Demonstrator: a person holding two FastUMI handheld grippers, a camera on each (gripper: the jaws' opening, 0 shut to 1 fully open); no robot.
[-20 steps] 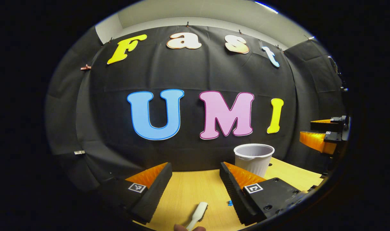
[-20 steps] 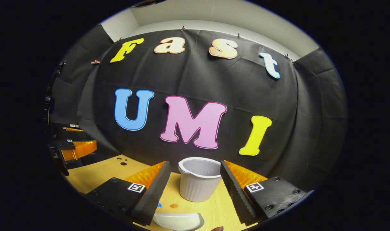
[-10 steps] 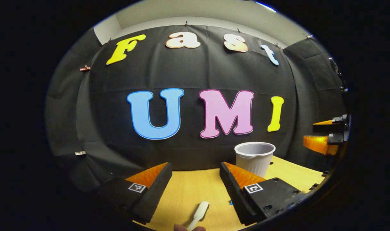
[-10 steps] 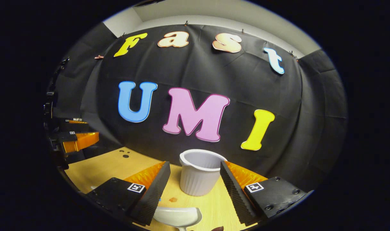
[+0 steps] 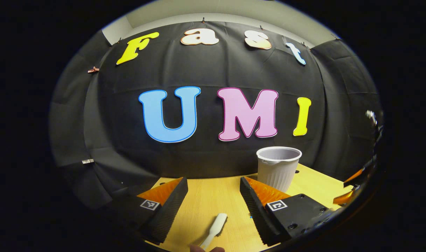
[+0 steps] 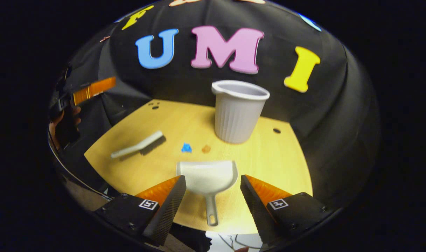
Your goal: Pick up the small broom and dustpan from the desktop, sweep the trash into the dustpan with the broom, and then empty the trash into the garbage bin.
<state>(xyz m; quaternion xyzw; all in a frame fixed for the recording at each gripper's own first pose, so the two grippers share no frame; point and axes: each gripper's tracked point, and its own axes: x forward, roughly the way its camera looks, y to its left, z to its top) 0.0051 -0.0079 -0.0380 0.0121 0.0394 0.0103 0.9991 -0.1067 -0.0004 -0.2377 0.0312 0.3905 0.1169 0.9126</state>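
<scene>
Broom (image 5: 214,229) bristles cut off at edge.

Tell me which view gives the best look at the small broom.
The right gripper view: the small broom lies whole on the desktop, handle and bristles both visible, left of the dustpan. The left gripper view shows just its handle, between the left gripper fingers, running off the bottom edge.

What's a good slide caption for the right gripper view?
Open right gripper poised above the dustpan, with broom, two trash bits and bin on the desk.
</scene>
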